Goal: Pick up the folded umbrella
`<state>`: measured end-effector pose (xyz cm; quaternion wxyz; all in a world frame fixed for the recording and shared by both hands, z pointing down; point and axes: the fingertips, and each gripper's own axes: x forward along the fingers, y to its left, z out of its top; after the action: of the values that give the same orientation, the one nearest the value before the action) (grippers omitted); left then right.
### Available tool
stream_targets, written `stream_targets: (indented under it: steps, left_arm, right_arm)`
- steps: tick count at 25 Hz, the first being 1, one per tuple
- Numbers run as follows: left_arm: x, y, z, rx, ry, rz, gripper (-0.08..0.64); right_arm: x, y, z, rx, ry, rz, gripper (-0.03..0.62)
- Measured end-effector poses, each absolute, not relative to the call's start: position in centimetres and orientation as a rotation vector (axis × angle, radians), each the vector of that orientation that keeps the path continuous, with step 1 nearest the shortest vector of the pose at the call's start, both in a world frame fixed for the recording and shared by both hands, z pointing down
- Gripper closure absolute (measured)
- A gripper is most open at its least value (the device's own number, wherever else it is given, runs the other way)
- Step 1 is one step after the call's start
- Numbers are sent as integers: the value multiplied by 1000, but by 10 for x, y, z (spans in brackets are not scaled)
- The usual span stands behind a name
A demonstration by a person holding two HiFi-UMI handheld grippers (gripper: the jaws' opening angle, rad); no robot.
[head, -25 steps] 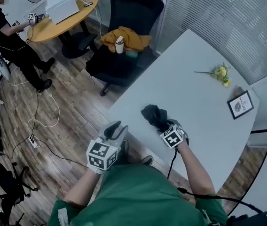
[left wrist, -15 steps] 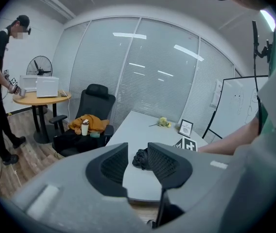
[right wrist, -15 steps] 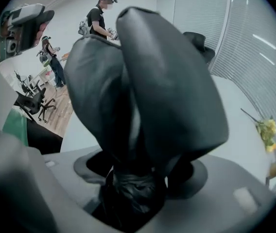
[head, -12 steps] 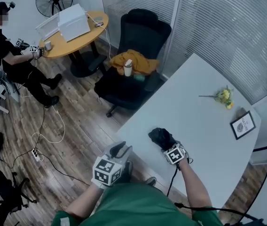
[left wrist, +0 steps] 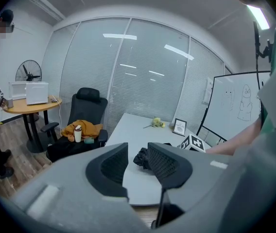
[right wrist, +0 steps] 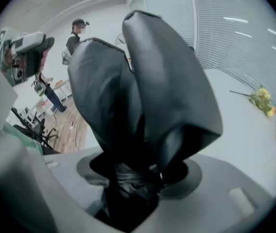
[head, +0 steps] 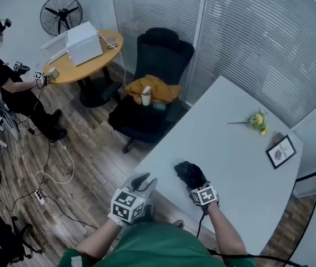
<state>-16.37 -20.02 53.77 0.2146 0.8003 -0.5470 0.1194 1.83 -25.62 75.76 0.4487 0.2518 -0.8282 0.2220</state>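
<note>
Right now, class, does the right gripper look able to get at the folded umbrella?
Likely yes: the right gripper has just been closing its jaws with the folded umbrella between them on the table.

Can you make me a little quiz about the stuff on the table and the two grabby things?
1. True or false: the left hand-held gripper has its jaws apart with nothing between them.
2. Pick one: what sits between the jaws of the right hand-held gripper? A) the folded umbrella B) a cup C) a picture frame
3. Fill the gap: the yellow flowers lie on the white ___.

Key: 1 true. 2 A; the jaws have just been closing on it. 3 table.
</note>
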Motion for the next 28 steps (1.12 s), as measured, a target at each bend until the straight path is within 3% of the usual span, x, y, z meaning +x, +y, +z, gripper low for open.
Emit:
stream_targets:
  steps: [13, 28]
  left_arm:
    - [-141, -243, 477, 2323, -1474, 110, 425]
    - [-97, -259, 422, 2465, -1360, -34, 425]
  right_arm:
    - [32, -278, 608, 931, -2433, 750, 331]
    - [77, -291, 434, 1283, -2765, 526, 331]
